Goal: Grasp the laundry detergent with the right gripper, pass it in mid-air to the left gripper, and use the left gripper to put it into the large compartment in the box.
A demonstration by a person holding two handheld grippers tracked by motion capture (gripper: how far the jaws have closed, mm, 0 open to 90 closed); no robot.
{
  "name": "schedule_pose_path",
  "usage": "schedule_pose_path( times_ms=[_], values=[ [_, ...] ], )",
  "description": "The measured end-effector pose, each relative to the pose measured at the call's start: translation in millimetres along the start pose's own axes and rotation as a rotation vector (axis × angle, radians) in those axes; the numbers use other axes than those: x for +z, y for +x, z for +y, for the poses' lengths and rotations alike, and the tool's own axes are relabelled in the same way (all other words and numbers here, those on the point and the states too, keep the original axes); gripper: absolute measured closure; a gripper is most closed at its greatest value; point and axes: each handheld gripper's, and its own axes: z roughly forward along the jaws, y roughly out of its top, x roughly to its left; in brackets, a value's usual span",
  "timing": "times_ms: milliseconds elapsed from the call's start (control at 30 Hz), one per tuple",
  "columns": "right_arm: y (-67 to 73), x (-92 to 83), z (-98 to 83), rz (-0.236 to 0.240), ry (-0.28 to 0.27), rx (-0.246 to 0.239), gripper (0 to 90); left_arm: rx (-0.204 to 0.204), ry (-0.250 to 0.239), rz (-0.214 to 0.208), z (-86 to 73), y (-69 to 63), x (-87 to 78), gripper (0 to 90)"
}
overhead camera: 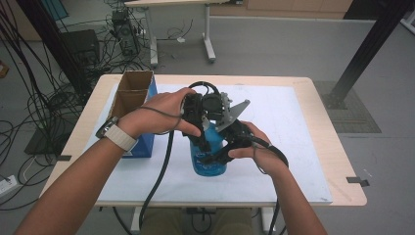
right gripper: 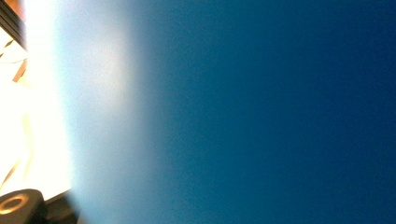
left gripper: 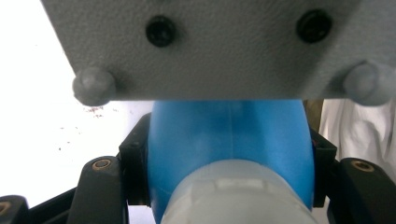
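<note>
Your arms reach in low. Bottle (overhead camera: 208, 159) stands mid table (overhead camera: 313, 83), beside box (overhead camera: 134, 88). Left tongs (overhead camera: 201, 128) squeeze its top; right tongs (overhead camera: 222, 152) squeeze its side. Grip done. Opening or lifting seems left.

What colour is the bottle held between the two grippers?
Blue; the bottle shows best in the left gripper view.

Hands and tongs (overhead camera: 215, 128) hide most of the blue bottle (overhead camera: 209, 164).
</note>
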Motion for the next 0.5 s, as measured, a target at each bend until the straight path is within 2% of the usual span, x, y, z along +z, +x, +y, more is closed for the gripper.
schedule_pose_path(
  times_ms=[500],
  values=[
    [0.0,-0.2,-0.8,0.001,0.005,0.004,43.7,-0.004,0.001,-0.001,0.5,0.1,1.6,38.0]
  ],
)
